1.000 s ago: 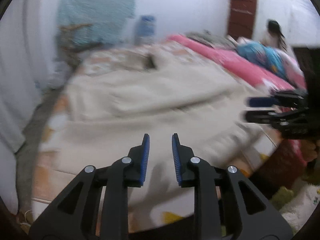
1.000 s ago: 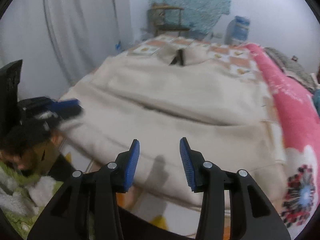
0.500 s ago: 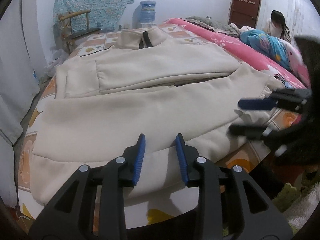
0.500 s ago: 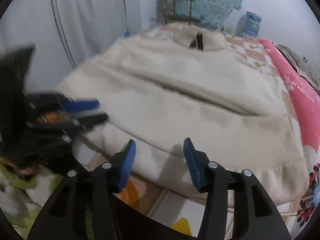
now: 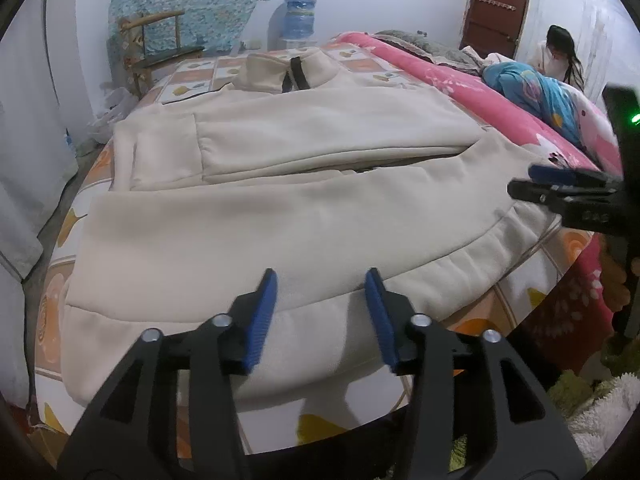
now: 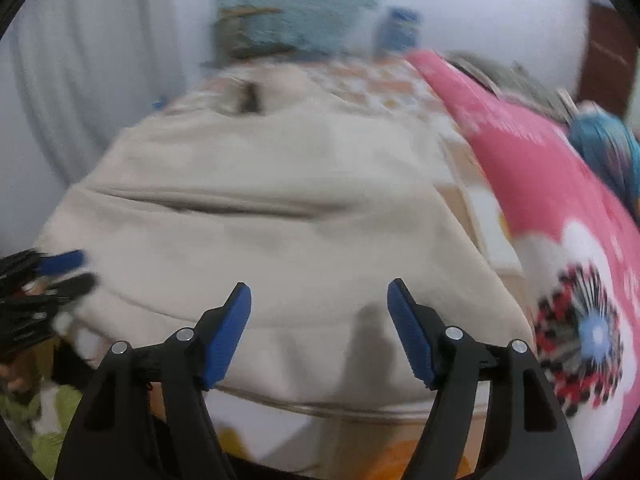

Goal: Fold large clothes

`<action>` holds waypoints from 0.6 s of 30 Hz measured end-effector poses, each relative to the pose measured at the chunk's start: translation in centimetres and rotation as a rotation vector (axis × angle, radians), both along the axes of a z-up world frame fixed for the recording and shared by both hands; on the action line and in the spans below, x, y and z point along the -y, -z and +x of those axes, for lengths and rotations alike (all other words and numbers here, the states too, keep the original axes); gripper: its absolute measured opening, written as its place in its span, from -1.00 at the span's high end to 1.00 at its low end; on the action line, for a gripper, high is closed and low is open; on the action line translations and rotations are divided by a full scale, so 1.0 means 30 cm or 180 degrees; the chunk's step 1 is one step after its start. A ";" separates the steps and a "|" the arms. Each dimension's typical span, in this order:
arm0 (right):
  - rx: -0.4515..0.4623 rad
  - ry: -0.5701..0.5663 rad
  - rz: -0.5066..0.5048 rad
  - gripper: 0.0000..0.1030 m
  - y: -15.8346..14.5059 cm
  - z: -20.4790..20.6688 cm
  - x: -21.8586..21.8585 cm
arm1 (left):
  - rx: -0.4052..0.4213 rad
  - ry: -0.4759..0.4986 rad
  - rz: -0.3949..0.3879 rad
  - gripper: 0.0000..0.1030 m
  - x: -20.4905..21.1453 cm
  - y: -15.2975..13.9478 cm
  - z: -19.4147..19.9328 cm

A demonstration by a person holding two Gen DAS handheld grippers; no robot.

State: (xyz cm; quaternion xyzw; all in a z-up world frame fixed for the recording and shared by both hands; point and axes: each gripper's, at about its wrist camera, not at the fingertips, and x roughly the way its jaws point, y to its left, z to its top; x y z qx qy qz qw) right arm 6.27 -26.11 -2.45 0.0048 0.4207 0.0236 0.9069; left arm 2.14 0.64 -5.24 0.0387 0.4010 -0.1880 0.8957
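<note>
A large cream jacket (image 5: 280, 220) lies spread flat on the bed, its collar and dark zipper at the far end and its hem nearest me. My left gripper (image 5: 321, 280) hovers over the hem near its middle. Its jaws are opening and nothing is between them. My right gripper (image 6: 318, 292) hangs over the jacket (image 6: 280, 240) near the hem's right part, jaws also opening and empty; this view is blurred. The right gripper (image 5: 560, 188) shows at the right edge of the left wrist view, and the left gripper (image 6: 60, 268) shows at the left edge of the right one.
The bed has an orange-and-white patterned sheet (image 5: 192, 76) and a pink floral blanket (image 6: 560, 220) along the right side. A person (image 5: 560, 56) sits at the far right by blue bedding. A wooden chair (image 5: 160, 44), a water jug (image 5: 300, 12) and a curtain (image 5: 24, 120) stand beyond.
Both grippers' jaws have spread wider. The right gripper has swung to the right along the hem, toward the pink blanket. The left gripper has stayed over the hem.
</note>
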 end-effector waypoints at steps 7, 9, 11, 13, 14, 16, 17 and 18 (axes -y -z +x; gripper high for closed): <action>-0.0055 0.0098 0.0158 -0.47 0.008 0.010 0.019 | -0.0053 -0.0129 0.0202 -0.42 0.016 -0.028 0.003; 0.0039 0.0063 0.0251 -0.47 -0.025 0.002 0.017 | -0.0013 -0.0183 0.0290 -0.54 0.020 -0.050 -0.002; 0.0106 0.0040 0.0305 -0.55 -0.043 0.013 0.009 | 0.0026 -0.0219 0.0366 -0.64 0.030 -0.070 -0.002; 0.0155 0.0001 0.0381 -0.65 -0.061 0.025 -0.006 | 0.0042 -0.0268 0.0398 -0.64 0.038 -0.089 0.002; 0.0165 -0.0031 0.0422 -0.67 -0.069 0.033 -0.017 | 0.0025 -0.0301 0.0386 -0.66 0.041 -0.098 0.009; 0.0147 -0.0101 0.0449 -0.69 -0.075 0.046 -0.041 | -0.0012 -0.0373 0.0359 -0.69 0.043 -0.103 0.027; 0.0142 -0.0117 0.0427 -0.69 -0.077 0.054 -0.050 | -0.0037 -0.0415 0.0342 -0.69 0.043 -0.104 0.039; 0.0143 -0.0124 0.0386 -0.70 -0.079 0.065 -0.062 | -0.0054 -0.0443 0.0346 -0.69 0.044 -0.102 0.050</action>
